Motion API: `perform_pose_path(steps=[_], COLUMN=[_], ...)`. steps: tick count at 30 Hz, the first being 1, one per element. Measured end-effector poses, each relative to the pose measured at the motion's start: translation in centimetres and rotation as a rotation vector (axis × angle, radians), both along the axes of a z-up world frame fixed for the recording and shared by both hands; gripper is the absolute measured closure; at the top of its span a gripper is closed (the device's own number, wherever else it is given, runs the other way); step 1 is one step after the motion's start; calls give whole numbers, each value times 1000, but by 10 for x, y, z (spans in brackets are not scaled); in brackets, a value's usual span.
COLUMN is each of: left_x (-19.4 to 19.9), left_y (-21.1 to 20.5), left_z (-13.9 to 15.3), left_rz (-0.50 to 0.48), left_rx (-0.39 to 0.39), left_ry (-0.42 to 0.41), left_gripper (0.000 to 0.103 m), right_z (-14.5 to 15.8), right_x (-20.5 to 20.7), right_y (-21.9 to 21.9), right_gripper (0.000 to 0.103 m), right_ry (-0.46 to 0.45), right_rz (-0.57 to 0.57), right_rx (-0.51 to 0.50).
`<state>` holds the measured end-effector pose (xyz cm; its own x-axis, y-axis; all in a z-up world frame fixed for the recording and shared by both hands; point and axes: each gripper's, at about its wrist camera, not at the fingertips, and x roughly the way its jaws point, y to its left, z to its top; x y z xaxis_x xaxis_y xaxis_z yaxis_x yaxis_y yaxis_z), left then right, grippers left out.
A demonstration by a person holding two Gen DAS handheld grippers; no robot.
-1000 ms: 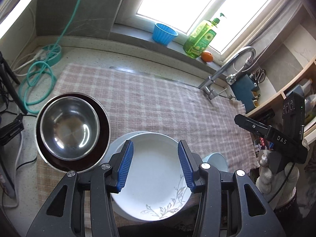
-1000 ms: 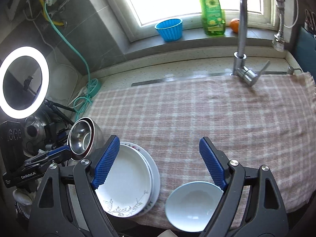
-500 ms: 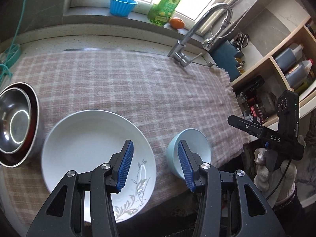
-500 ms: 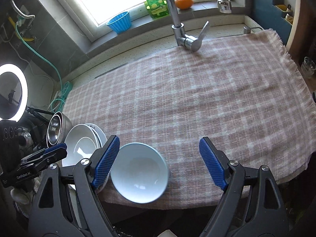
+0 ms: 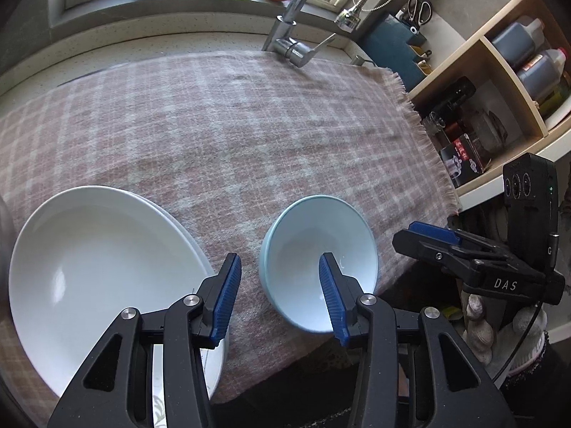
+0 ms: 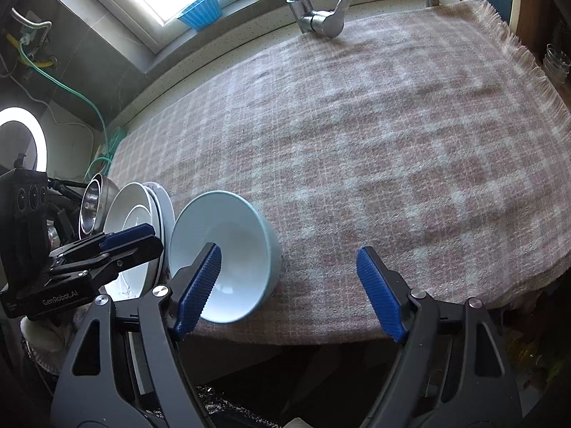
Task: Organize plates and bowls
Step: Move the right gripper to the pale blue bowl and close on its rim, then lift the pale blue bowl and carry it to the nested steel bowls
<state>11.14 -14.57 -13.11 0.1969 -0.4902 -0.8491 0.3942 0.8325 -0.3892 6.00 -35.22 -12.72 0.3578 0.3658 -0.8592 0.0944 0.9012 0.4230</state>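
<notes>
At about nine o'clock on the bench I see the steel bowls, then the white plates stacked beside them. My left hand-held gripper is open and empty, its jaws straddling the near rim of the pale blue bowl at six o'clock. The right hand-held gripper is wide open, holding nothing. I judge the bowl pickup is in hand; next I close on its rim.

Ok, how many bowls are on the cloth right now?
3: a light blue bowl at the front edge, and two nested steel bowls far left beyond the plates; others may be hidden.
</notes>
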Motion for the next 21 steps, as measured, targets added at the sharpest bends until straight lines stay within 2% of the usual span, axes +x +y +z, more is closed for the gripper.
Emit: perform_pose_path(steps=[4,6,8,10,15,17,21], left_x=[2,3,4,4,6,8,7], left_y=[-4,-7,-8,-9,-6,-5,-5], left_z=[-7,-10,-14,-17,-22,-24,-25], left_rz=[-9,-15,-15,-17,-8,-3,-1], left_rx=[8,14,17,18,18,13,13], left_ry=[13,20,30,42,52,59,60], left_gripper=[72,74,76,83,87,90,91], right_z=[-13,-18,-23,-27,-36,-36,-35], right_x=[-2,-2,-2,-2,1,1,3], right_y=[1,4,6,10,17,18,20], right_gripper=[34,44,47,52,81,87,89], right_ry=[28,43,52,58,80,80,76], right_rz=[1,6,12,19,36,37,36], right_rx=[34,48,60,67,94,101,90])
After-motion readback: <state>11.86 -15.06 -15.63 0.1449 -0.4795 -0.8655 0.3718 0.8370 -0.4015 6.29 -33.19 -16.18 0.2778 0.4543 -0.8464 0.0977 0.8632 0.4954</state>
